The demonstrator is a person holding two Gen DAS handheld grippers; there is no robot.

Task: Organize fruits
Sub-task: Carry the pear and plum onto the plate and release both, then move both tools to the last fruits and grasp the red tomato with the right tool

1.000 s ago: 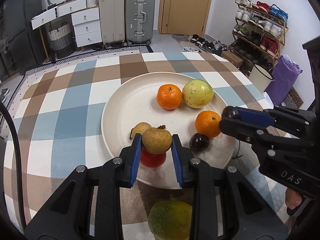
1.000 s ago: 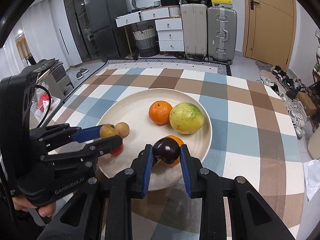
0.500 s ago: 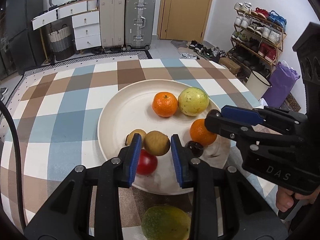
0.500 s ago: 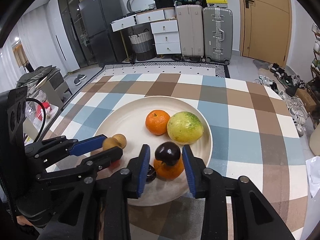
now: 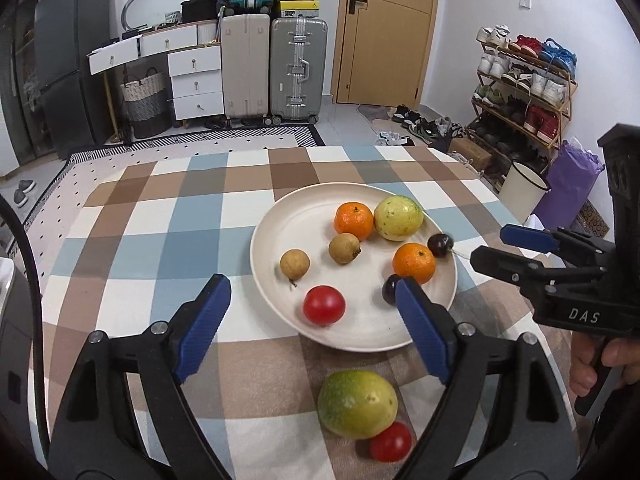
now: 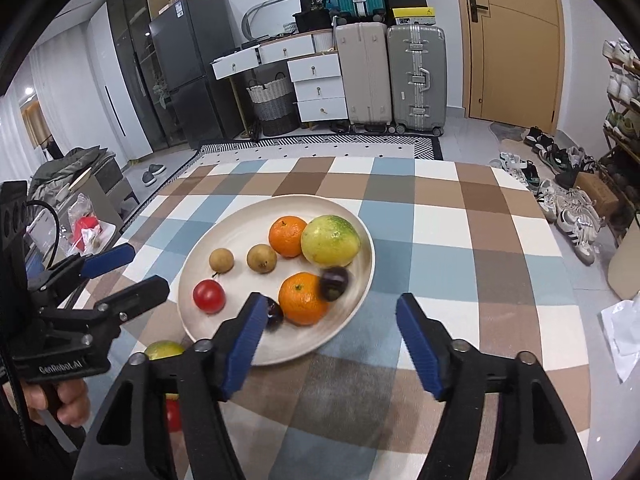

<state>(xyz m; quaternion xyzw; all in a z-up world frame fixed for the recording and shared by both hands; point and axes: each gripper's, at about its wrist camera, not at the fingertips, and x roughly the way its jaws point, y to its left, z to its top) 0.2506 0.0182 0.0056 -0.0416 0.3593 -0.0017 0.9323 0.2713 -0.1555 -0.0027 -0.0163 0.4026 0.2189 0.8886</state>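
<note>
Nearest the left tongs (image 5: 308,320), a green guava (image 5: 357,404) and a tomato (image 5: 390,441) lie touching on the desk (image 5: 160,208), off the plate (image 5: 280,236); both tongs are opening with nothing between them, the right tongs (image 6: 330,326) over the plate's near rim. The likely next pick is the guava, best taken across its middle. The plate's left half has room; a dark plum (image 6: 335,278) looks blurred by the right rim.
</note>
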